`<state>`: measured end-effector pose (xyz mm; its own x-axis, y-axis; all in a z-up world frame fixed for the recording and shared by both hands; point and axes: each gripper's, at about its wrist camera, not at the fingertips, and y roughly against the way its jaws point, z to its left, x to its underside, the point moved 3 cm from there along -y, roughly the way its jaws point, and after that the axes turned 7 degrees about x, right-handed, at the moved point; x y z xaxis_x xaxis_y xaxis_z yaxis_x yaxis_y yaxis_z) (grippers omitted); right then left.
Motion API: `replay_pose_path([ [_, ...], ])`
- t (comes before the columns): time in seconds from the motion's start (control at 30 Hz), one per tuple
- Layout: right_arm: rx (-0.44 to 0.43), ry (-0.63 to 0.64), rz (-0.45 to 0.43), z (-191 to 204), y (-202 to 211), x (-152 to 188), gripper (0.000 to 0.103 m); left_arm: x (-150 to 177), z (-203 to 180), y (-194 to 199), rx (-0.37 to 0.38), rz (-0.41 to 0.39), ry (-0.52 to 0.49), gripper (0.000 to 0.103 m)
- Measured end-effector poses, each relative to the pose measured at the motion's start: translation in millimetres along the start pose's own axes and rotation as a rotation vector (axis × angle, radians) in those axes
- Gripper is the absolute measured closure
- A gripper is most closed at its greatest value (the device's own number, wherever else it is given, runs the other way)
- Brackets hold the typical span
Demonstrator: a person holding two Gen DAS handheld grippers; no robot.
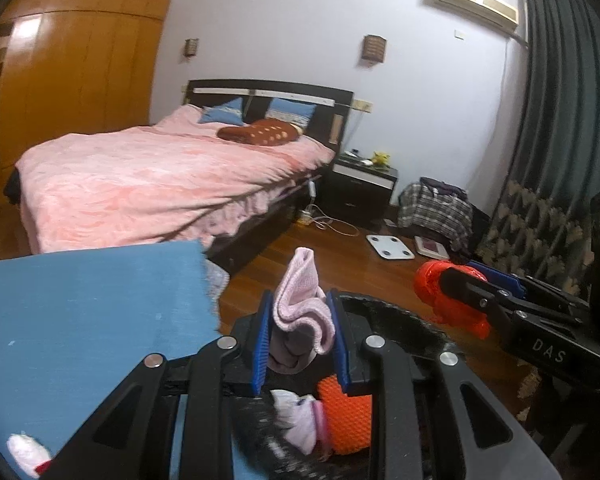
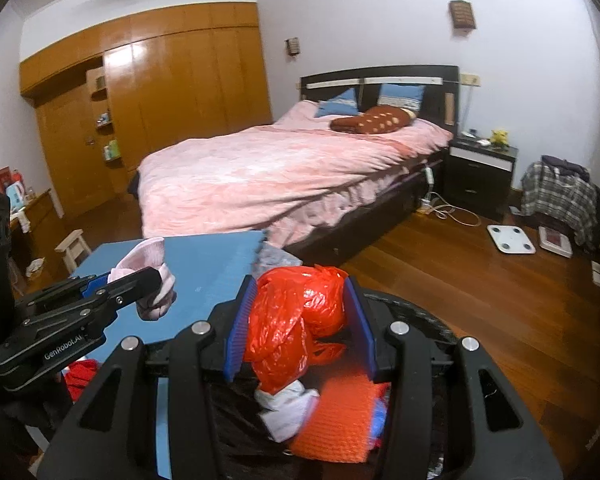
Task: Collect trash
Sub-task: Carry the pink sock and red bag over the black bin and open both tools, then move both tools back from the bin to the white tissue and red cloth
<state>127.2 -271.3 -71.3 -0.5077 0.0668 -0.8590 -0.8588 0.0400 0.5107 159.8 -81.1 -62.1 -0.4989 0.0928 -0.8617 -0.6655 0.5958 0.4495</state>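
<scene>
My left gripper (image 1: 300, 300) is shut on a crumpled pink knitted cloth (image 1: 300, 304), which sticks up between the blue pads. Beneath it stands a black bin (image 1: 400, 314) holding an orange mesh piece (image 1: 346, 416) and pale scraps (image 1: 300, 420). To the right my right gripper (image 1: 456, 280) is shut on a crumpled red plastic bag (image 1: 436, 284). In the right wrist view the right gripper (image 2: 300, 284) grips the red bag (image 2: 295, 320) over the same bin (image 2: 420, 314). The left gripper (image 2: 151, 280) holds the pink cloth (image 2: 155, 256) to its left.
A blue tabletop (image 1: 79, 320) lies left of the bin, with a small white-pink scrap (image 1: 25, 450) near its front. Beyond are a pink-covered bed (image 1: 159, 180), a dark nightstand (image 1: 360, 188), a white scale (image 1: 390, 246) on the wooden floor, and a white stool (image 2: 73, 246).
</scene>
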Motion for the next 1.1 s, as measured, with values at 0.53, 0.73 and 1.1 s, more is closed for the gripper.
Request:
replay_pose_path([
  [0.53, 0.094, -0.05, 0.049, -55, -16, 28, 0.059, 14, -32, -64, 0.077, 0.074, -0.02, 0.076],
  [0.73, 0.104, -0.057, 0.075, -60, -26, 35, 0.059, 21, -35, -82, 0.079, 0.108, -0.023, 0.076],
  [1.1, 0.149, -0.066, 0.07, -65, -28, 40, 0.016, 21, -16, -81, 0.048, 0.107, 0.026, 0.041],
])
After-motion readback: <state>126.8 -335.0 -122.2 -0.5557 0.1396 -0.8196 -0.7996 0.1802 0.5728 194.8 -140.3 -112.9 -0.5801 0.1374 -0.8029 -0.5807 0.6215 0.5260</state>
